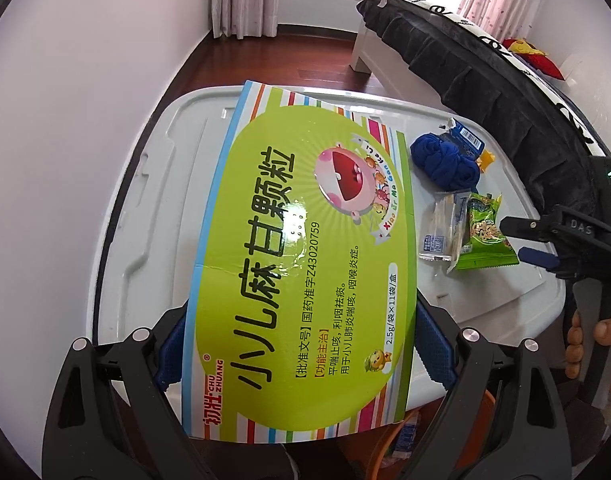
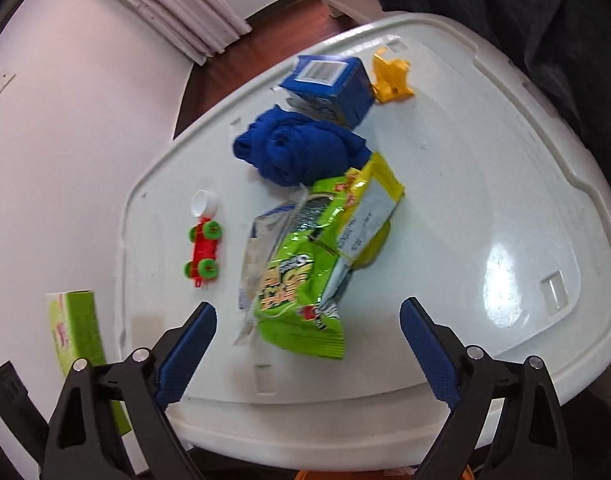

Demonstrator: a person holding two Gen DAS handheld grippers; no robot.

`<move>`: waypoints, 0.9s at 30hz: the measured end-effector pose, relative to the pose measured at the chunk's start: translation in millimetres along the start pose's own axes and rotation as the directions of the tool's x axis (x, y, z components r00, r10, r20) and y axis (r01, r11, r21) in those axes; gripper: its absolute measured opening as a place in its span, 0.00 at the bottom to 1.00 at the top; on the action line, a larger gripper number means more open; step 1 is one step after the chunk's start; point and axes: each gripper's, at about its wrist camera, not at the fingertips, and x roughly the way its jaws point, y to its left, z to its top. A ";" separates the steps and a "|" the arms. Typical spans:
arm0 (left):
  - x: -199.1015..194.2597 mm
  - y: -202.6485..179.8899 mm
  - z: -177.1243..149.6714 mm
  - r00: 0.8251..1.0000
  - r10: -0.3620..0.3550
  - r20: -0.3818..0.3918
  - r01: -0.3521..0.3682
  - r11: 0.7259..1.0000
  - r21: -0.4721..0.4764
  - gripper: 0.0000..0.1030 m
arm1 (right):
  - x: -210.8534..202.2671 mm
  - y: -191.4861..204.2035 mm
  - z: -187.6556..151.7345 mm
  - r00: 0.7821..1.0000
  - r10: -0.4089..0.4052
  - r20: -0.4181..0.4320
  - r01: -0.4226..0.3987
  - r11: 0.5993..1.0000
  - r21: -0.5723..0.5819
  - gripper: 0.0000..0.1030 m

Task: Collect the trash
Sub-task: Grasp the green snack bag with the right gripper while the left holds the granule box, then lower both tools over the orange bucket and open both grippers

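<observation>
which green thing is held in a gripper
The big green medicine box, clamped by the left gripper; the green snack bag lies free on the lid.

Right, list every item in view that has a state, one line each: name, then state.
left gripper: shut on the medicine box.
medicine box: closed, held above the lid.
right gripper: open, holding nothing, over the lid.
green snack bag: crumpled, lying on the white bin lid.
blue carton: upright, top torn open.
blue cloth: bunched up.
bottle cap: off, loose.
toy car: on its wheels.
</observation>
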 end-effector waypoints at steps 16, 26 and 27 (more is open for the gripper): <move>6.2 -9.7 -1.9 0.999 -0.036 -0.015 0.036 0.999 0.027 0.86 | 35.6 -9.0 3.3 0.998 0.058 -0.027 -0.060 0.997 -0.054 0.46; 1.8 -35.1 -10.8 0.998 -0.065 -0.011 0.066 0.991 0.120 0.86 | -28.8 -14.4 -11.9 0.994 0.096 0.051 -0.090 0.989 -0.121 0.46; -0.1 -40.2 -13.4 0.998 -0.067 -0.008 0.068 0.988 0.139 0.86 | -35.9 -14.9 -15.2 0.994 0.098 0.056 -0.090 0.987 -0.130 0.46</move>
